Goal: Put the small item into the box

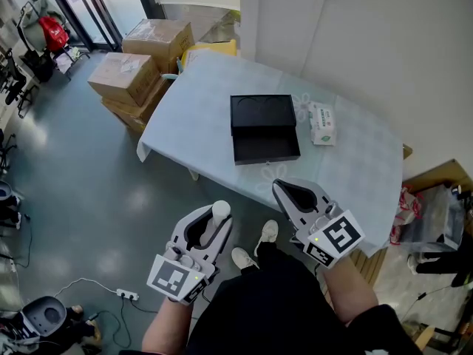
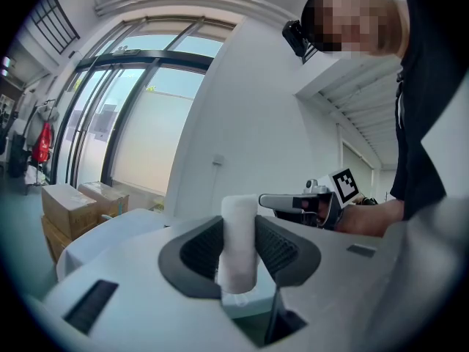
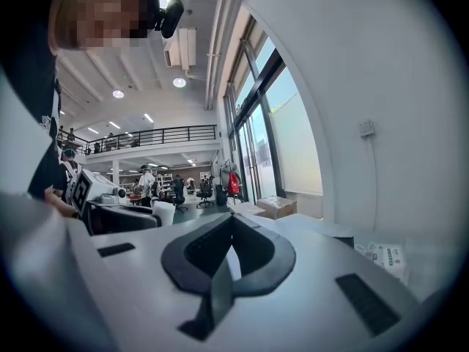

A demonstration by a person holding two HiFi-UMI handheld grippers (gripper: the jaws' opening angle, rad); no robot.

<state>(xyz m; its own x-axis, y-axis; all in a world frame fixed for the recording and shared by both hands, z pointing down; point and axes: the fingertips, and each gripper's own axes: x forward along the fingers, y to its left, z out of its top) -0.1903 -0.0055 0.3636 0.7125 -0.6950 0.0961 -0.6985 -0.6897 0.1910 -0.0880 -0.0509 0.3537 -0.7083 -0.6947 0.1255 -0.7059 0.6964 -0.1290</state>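
A black box (image 1: 264, 128) lies open on the pale blue table (image 1: 355, 161), its two halves side by side. My left gripper (image 1: 215, 217) hangs over the floor in front of the table, shut on a small white cylinder (image 1: 220, 211). In the left gripper view the cylinder (image 2: 238, 248) stands upright between the ribbed pads (image 2: 277, 246). My right gripper (image 1: 285, 191) is near the table's front edge, shut with nothing in it; its tips (image 3: 231, 220) meet. Each gripper shows in the other's view: the right gripper (image 2: 302, 202) and the left gripper (image 3: 117, 215).
A white packet with green print (image 1: 323, 123) lies to the right of the box, also seen as the packet (image 3: 386, 257). Stacked cardboard boxes (image 1: 139, 69) stand on the floor at the table's far left. A white wall (image 1: 369, 35) runs behind the table.
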